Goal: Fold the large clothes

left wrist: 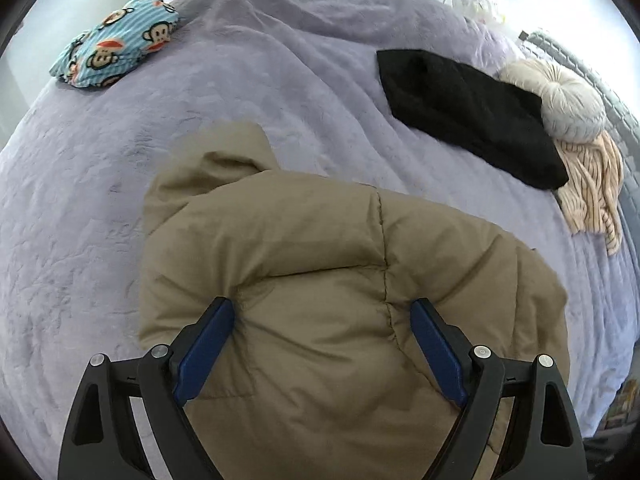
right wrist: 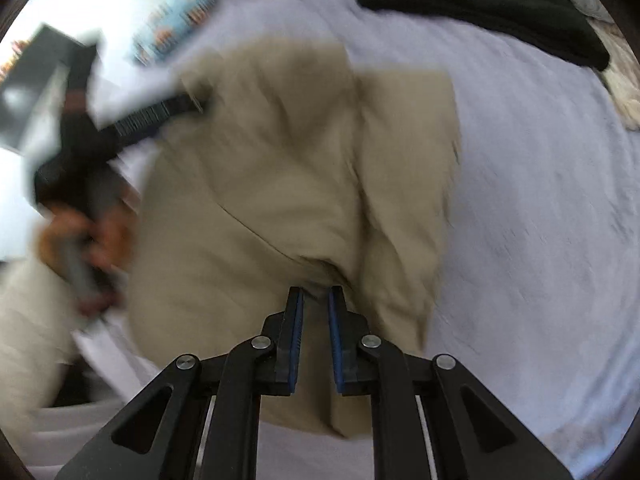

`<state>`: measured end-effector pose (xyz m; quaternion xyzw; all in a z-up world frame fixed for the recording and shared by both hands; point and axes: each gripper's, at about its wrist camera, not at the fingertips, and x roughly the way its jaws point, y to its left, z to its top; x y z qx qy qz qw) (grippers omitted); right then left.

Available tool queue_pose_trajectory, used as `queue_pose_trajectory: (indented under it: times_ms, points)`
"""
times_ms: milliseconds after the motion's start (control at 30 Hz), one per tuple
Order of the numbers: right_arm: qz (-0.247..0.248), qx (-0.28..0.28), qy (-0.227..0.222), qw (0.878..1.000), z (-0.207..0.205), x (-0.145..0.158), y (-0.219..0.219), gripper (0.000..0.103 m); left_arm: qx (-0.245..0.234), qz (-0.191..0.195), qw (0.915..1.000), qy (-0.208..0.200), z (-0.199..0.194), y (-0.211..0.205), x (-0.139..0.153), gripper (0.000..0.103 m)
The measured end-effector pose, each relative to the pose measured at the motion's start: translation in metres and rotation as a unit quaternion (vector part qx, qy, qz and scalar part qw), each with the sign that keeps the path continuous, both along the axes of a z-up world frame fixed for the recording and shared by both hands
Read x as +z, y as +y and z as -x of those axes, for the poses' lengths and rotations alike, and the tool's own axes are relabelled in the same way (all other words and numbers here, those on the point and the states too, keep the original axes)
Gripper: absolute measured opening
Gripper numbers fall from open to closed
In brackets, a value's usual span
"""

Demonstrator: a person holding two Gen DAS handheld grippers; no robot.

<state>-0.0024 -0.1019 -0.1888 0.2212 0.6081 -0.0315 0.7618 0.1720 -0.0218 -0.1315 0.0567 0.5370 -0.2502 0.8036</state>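
Note:
A tan puffer jacket (left wrist: 320,232) lies bunched on the lavender bed cover (left wrist: 100,200). My left gripper (left wrist: 322,304) stands wide open over its near part. The blue pads straddle a puffy bulge, and the fabric creases at both tips. In the right wrist view the jacket (right wrist: 280,160) fills the centre, blurred. My right gripper (right wrist: 315,292) has its pads nearly together, pinching a small fold of the jacket's near edge. A person's hand (right wrist: 80,236) holds the other gripper at the left, blurred, with one black finger reaching the jacket's far left edge.
A black garment (left wrist: 472,116) lies at the right, beside a round cream cushion (left wrist: 560,100) and a striped pink knit (left wrist: 592,192). A blue monkey-print cloth (left wrist: 116,44) sits at the far left corner. A white soft toy (left wrist: 476,0) is at the back.

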Motion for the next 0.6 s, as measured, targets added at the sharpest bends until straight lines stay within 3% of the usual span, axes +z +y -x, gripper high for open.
queue_pose_trajectory:
  times_ms: [133,300,500,600]
  points:
    - [-0.030,-0.044,0.012,0.998,0.014,-0.034,-0.011,0.010,-0.027,-0.020,0.9991,-0.025,0.015,-0.014,-0.010,0.093]
    - [-0.032,-0.046,0.022,0.998,0.014,-0.040,-0.018,0.010,-0.025,-0.034,0.9986,-0.030,0.021,-0.008,0.002,0.093]
    - [-0.044,-0.058,0.021,0.997,0.022,-0.041,-0.027,0.010,-0.028,-0.024,0.9988,-0.033,0.060,0.041,0.037,0.093]
    - [-0.043,-0.060,0.024,0.997,0.005,-0.043,-0.025,0.010,-0.016,-0.022,0.9994,-0.020,0.091,0.072,0.042,0.093]
